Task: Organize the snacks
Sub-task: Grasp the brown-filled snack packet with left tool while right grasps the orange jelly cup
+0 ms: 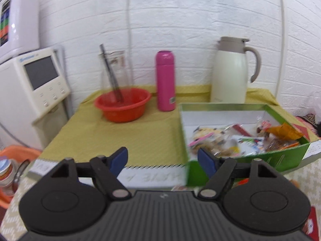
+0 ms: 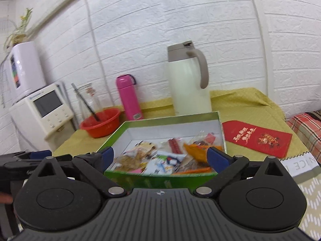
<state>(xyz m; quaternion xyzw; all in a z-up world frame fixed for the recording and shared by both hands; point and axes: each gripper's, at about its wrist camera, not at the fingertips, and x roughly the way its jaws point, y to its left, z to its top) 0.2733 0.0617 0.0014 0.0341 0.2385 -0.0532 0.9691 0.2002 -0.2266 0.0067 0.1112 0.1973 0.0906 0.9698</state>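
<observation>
We see the green snack box (image 2: pixel 160 178) on the counter (image 1: pixel 112 138), directly ahead of our right tool (image 2: pixel 160 156), jaws wide apart and empty. Our left tool (image 1: pixel 162 160), also apart and empty, has the box off to its right.

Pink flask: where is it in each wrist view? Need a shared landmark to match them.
Left wrist: pink flask upper centre, between red bowl and white jug.
Right wrist: pink flask left of centre, same neighbours.
Shared landmark: green snack box.
</observation>
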